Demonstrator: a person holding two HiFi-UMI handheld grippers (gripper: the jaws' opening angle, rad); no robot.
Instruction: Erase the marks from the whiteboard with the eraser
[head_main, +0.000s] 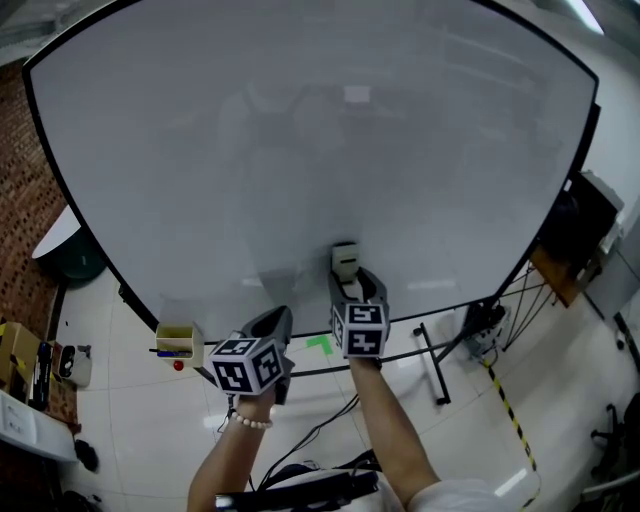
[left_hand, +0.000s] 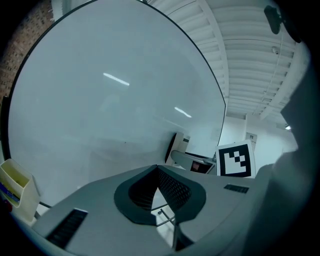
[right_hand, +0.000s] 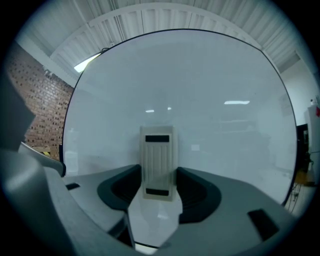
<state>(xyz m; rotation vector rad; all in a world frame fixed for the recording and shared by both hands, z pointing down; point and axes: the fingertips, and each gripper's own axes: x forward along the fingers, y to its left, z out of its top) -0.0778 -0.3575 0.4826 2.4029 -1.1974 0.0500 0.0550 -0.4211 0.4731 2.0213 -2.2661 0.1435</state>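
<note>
Head view shows the whiteboard (head_main: 300, 150) looking clean over all the surface in sight. No marks can be made out in any view (faint smears could be lost in the glare), so the erasing seems done or nearly so, with at most a last check left. The eraser (head_main: 345, 258) stands upright low on the board, near its bottom edge and apparently against the surface, clamped between the jaws of the right tool (head_main: 350, 288). That forearm reaches straight forward from below. The left tool (head_main: 272, 325) hangs lower, just to the left and short of the board, its jaws closed together on nothing.
</note>
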